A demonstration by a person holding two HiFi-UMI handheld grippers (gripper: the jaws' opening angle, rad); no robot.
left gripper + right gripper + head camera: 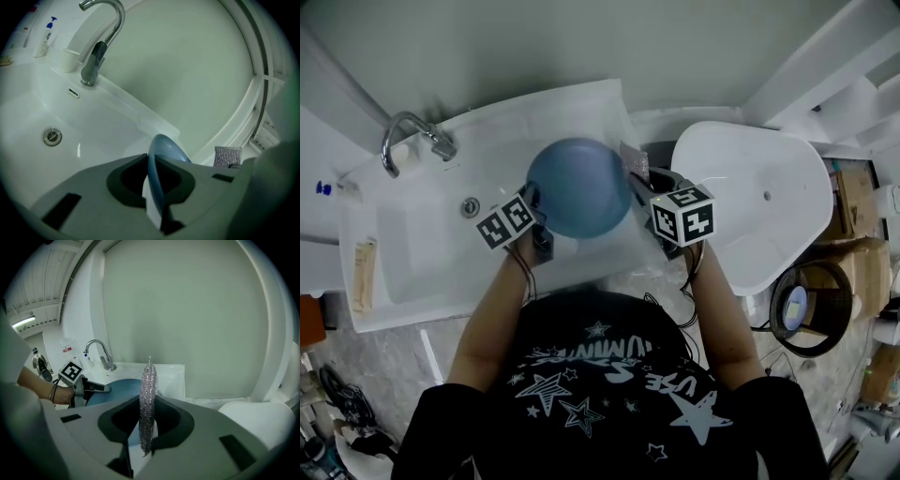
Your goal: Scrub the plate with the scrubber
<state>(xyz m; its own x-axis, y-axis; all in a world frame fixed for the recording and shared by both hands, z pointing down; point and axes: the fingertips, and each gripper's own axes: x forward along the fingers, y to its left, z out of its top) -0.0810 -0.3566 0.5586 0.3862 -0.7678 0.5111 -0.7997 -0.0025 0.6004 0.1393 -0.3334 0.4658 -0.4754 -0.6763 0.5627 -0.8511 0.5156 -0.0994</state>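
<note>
round blue plate (578, 187) over 3 o'clock end of white ceramic sink (422, 253), silver mesh scrubber (634, 159) beside plate's 2 o'clock rim, curved chrome tap (408, 136) at sink's 10 o'clock

A black T-shirt (609, 394) bears white stars and lettering. The left hand-held gripper (534, 202) and right hand-held gripper (639, 186) carry black-and-white marker cubes (683, 214).

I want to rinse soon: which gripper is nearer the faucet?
Left. The left gripper grips the plate at its rim on the faucet side; the right gripper, holding the scrubber, is across the plate, farther away.
</note>
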